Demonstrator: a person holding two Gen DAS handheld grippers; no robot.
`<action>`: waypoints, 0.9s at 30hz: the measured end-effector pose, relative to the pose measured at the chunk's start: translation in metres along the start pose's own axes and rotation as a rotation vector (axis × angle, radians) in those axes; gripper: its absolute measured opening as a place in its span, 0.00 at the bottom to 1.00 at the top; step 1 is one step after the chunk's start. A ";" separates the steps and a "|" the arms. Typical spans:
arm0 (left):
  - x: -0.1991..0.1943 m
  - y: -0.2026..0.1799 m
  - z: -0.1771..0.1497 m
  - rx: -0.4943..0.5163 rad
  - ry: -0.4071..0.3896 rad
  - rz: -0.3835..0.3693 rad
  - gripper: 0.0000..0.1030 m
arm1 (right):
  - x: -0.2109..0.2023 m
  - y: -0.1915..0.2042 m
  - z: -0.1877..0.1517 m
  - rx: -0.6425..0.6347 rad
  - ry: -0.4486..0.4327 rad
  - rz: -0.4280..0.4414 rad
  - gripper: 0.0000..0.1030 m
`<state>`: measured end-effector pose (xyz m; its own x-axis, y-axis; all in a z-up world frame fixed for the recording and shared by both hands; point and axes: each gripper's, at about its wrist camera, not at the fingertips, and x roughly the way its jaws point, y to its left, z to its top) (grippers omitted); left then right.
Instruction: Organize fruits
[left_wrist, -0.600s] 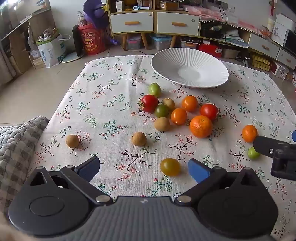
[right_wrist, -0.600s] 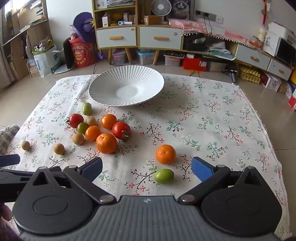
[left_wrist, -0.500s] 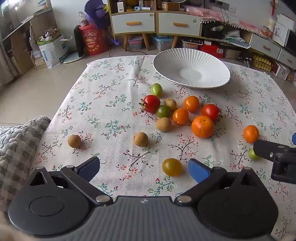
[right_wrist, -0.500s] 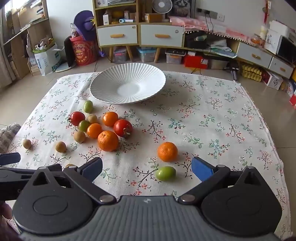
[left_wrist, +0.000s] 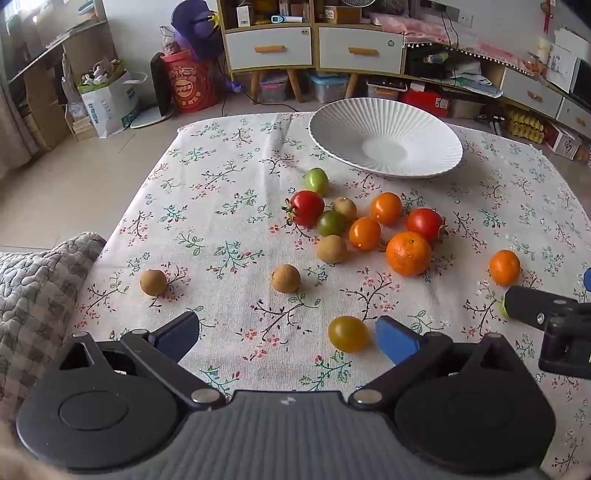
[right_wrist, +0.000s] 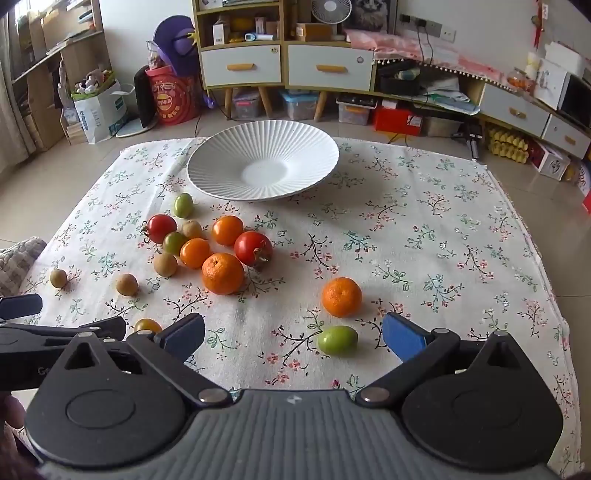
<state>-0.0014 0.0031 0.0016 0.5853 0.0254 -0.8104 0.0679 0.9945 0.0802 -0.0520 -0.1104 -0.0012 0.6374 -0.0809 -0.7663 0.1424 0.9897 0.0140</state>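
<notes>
Near right hand-held gripper (right_wrist: 293, 338): green tomato (right_wrist: 338, 340), long axis sideways.

The left gripper (left_wrist: 286, 334) and the right gripper (right_wrist: 293, 336) look the same: black arms with round silver screws, blue pads (left_wrist: 395, 338) at the tips, and a grey ribbed body with round black caps

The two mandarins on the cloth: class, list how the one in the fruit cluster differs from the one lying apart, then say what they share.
The cluster mandarin looks larger than the lone mandarin. The cluster mandarin sits against a red tomato and other fruit; the lone mandarin has bare cloth around it, with only a green fruit close by. Both are orange, round, and rest on the floral tablecloth, outside the white plate.
</notes>
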 end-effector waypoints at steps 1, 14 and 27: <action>0.000 0.000 0.000 0.000 0.000 0.000 0.93 | 0.000 0.000 0.000 0.000 -0.001 0.001 0.99; -0.002 -0.003 -0.001 0.003 -0.011 0.004 0.93 | -0.001 0.002 -0.001 -0.003 -0.007 0.002 0.99; -0.002 -0.002 -0.001 0.004 -0.011 0.003 0.93 | 0.000 0.002 -0.002 -0.005 -0.004 0.002 0.99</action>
<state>-0.0034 0.0010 0.0026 0.5945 0.0275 -0.8037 0.0691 0.9940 0.0851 -0.0533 -0.1078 -0.0023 0.6404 -0.0792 -0.7640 0.1375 0.9904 0.0126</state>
